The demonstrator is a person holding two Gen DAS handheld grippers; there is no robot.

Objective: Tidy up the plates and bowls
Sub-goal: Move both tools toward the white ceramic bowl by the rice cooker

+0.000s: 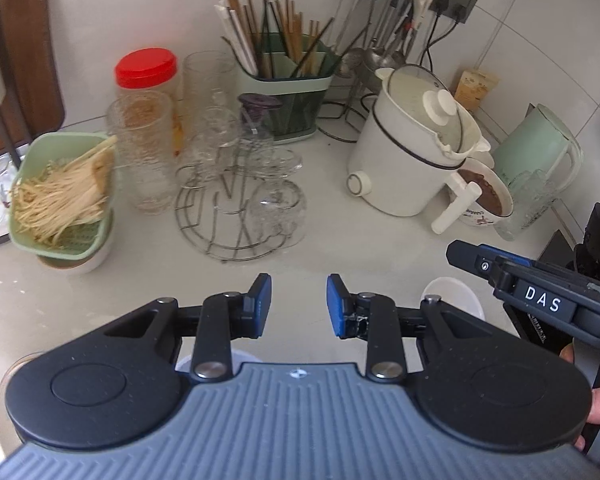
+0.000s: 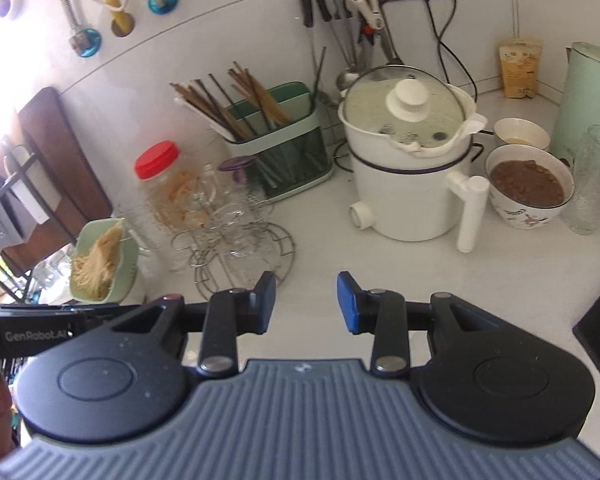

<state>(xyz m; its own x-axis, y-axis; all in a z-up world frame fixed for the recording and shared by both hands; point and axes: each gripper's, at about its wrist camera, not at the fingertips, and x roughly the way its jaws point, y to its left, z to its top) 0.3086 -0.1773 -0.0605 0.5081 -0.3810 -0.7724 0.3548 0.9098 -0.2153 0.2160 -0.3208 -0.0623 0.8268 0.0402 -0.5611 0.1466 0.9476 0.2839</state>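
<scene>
White stone surface (image 1: pixel 340 248) carries the whole arrangement. The left gripper (image 1: pixel 299 306) hangs above bare surface with its fingers (image 1: pixel 260 304) spread part way and nothing between them. The right gripper (image 2: pixel 307 302) is in like condition: fingers (image 2: pixel 348 304) apart, gap empty. A white bowl (image 1: pixel 456 292) lies near the front edge, partly hidden behind the left gripper's linkage and just below the right gripper's nose as seen from the left wrist. A patterned bowl (image 2: pixel 528 196) of brown food stands beside the white cooking pot (image 2: pixel 408 184), touching or nearly touching its handle; a smaller bowl (image 2: pixel 520 132) sits behind it. A green basket (image 1: pixel 64 192) of noodles rests on another white bowl (image 1: pixel 80 264) at the left. Glasses sit on a wire rack (image 1: pixel 236 220) at centre.
</scene>
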